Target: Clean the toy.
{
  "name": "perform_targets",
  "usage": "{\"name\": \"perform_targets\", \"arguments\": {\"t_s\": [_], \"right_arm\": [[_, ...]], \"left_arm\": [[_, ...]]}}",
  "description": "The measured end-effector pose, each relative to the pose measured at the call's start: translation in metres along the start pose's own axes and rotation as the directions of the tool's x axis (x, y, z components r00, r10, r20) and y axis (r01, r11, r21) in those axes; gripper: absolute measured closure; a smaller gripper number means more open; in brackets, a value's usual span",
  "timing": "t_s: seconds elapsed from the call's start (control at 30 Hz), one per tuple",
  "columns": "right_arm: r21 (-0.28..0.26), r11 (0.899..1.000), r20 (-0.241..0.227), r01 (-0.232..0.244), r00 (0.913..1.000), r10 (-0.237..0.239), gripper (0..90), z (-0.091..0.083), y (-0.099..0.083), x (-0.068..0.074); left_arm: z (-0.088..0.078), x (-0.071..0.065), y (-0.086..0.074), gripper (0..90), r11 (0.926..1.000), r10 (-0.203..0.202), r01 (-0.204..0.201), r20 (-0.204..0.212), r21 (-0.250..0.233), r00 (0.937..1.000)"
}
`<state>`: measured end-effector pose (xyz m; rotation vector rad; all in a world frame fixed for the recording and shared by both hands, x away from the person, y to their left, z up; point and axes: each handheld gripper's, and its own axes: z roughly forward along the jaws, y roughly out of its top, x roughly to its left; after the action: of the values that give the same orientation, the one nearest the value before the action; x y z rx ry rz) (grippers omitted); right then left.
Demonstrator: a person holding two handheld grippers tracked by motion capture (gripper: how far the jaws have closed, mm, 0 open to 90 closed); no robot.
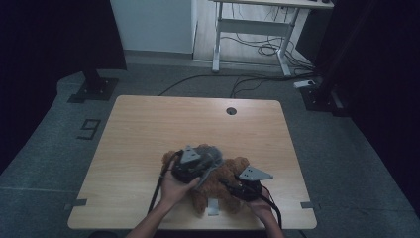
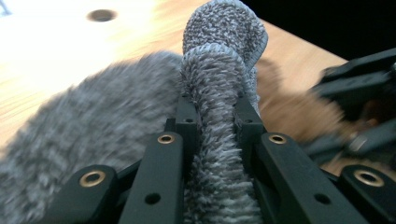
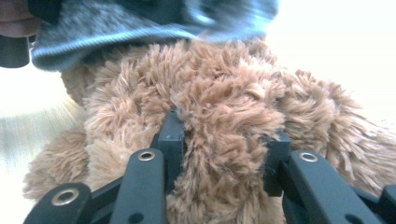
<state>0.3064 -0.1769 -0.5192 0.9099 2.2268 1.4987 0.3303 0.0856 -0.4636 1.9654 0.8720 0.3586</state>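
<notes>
Plush bear [image 1: 218,181], high view: lies at the table's [image 1: 148,129] near edge, between both grippers, grey cloth [image 1: 210,151] over its far side. Left gripper view: left gripper [image 2: 215,116] pinches a cloth fold, pointing away from the bear. Right gripper view: right gripper [image 3: 224,135] clamps the bear's fur beneath the cloth.

Brown plush bear [image 3: 224,102], grey fuzzy cloth [image 2: 219,70], black tools.

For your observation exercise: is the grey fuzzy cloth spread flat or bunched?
Bunched: the left gripper pinches a thick fold of the grey cloth, standing up between its jaws.
</notes>
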Motion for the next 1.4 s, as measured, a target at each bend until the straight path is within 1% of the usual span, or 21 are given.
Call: {"name": "perform_targets", "arguments": {"t_s": [0.03, 0.13, 0.23, 0.27, 0.43, 0.63, 0.67, 0.7, 0.73, 0.8, 0.83, 0.87, 0.9, 0.93, 0.97, 1.07, 1.1, 1.13, 1.23, 1.3, 1.4], "right_arm": [[0.0, 1.0, 0.0, 0.0, 1.0, 0.0, 62.1, 0.0, 0.0, 0.0], [-0.006, 1.0, -0.003, -0.01, 1.0, 0.01, 62.1, 0.0, 0.0, 0.0], [-0.006, 1.0, -0.004, -0.013, 0.9999, 0.013, 62.0, 0.0, -0.001, -0.001], [-0.009, 1.0, -0.005, -0.014, 0.9999, 0.014, 62.0, 0.0, -0.001, -0.001], [-0.012, 1.0, -0.007, -0.003, 1.0, 0.003, 61.9, 0.0, -0.001, -0.001], [-0.014, 1.0, -0.004, -0.007, 1.0, 0.007, 61.7, -0.001, -0.002, -0.001], [-0.015, 1.0, -0.004, -0.009, 0.9999, 0.009, 61.6, -0.001, -0.002, -0.001], [-0.015, 1.0, -0.004, -0.009, 0.9999, 0.009, 61.6, -0.001, -0.002, -0.001], [-0.018, 1.0, -0.007, -0.016, 0.9999, 0.016, 61.6, 0.0, -0.002, -0.002], [-0.019, 1.0, -0.008, -0.019, 0.9998, 0.019, 61.5, 0.0, -0.002, -0.003], [-0.019, 1.0, -0.008, -0.019, 0.9998, 0.019, 61.5, 0.0, -0.002, -0.003], [-0.018, 0.999, -0.014, -0.027, 0.9996, 0.027, 61.5, -0.001, -0.002, -0.005], [-0.018, 0.999, -0.014, -0.027, 0.9996, 0.027, 61.5, -0.001, -0.002, -0.005], [-0.02, 0.999, -0.018, -0.031, 0.9994, 0.03, 61.4, 0.0, -0.002, -0.006], [-0.02, 0.999, -0.018, -0.031, 0.9994, 0.03, 61.4, 0.0, -0.002, -0.006], [-0.019, 0.999, -0.016, -0.029, 0.9995, 0.029, 61.3, 0.0, -0.002, -0.005], [-0.019, 0.999, -0.016, -0.029, 0.9995, 0.029, 61.3, 0.0, -0.002, -0.005], [-0.019, 0.999, -0.015, -0.028, 0.9995, 0.028, 61.3, -0.001, -0.002, -0.005], [-0.019, 0.999, -0.016, -0.026, 0.9995, 0.026, 61.3, -0.001, -0.002, -0.005], [-0.018, 1.0, -0.017, -0.025, 0.9996, 0.024, 61.2, -0.001, -0.002, -0.005], [-0.018, 1.0, -0.015, -0.025, 0.9996, 0.025, 61.3, -0.001, -0.002, -0.005]], "left_arm": [[0.0, 0.0, 0.0, 76.9, 1.0, 0.0, 0.0, 0.0, 0.0, 1.0], [-0.027, 0.028, -0.018, 76.9, 0.9971, -0.06, 0.058, -0.04, -0.05, 0.9974], [-0.037, 0.039, -0.023, 76.9, 0.9952, -0.085, 0.083, -0.045, -0.051, 0.9953], [-0.045, 0.048, -0.027, 76.9, 0.9935, -0.102, 0.098, -0.067, -0.057, 0.9926], [-0.053, 0.063, -0.037, 77.0, 0.9868, -0.154, 0.15, -0.062, -0.06, 0.9861], [-0.059, 0.079, -0.048, 77.2, 0.9813, -0.192, 0.189, -0.111, -0.038, 0.9752], [-0.059, 0.085, -0.051, 77.2, 0.9781, -0.208, 0.207, -0.124, -0.023, 0.9702], [-0.059, 0.085, -0.051, 77.2, 0.9781, -0.208, 0.207, -0.124, -0.023, 0.9702], [-0.06, 0.088, -0.052, 77.2, 0.9721, -0.235, 0.233, -0.104, -0.027, 0.9665], [-0.061, 0.083, -0.046, 77.3, 0.969, -0.242, 0.238, -0.061, -0.065, 0.9683], [-0.061, 0.083, -0.046, 77.4, 0.969, -0.242, 0.238, -0.061, -0.065, 0.9683], [-0.06, 0.072, -0.033, 77.4, 0.9752, -0.209, 0.204, -0.045, -0.085, 0.977], [-0.06, 0.072, -0.033, 77.5, 0.9752, -0.209, 0.204, -0.045, -0.085, 0.977], [-0.056, 0.06, -0.02, 77.5, 0.9779, -0.183, 0.182, -0.002, -0.102, 0.983], [-0.056, 0.06, -0.02, 77.6, 0.9779, -0.183, 0.182, -0.002, -0.102, 0.983], [-0.026, 0.025, 0.015, 77.5, 0.9951, -0.079, 0.082, 0.06, -0.056, 0.9951], [-0.026, 0.025, 0.015, 77.6, 0.9951, -0.079, 0.082, 0.06, -0.056, 0.9951], [-0.003, 0.005, 0.032, 77.5, 0.9995, -0.024, 0.025, 0.082, -0.017, 0.9964], [0.03, -0.019, 0.047, 77.4, 0.9987, 0.029, -0.033, 0.103, 0.039, 0.9943], [0.048, -0.032, 0.049, 77.4, 0.9947, 0.064, -0.072, 0.099, 0.073, 0.993], [0.06, -0.037, 0.045, 77.4, 0.9907, 0.08, -0.09, 0.098, 0.103, 0.992]]}}
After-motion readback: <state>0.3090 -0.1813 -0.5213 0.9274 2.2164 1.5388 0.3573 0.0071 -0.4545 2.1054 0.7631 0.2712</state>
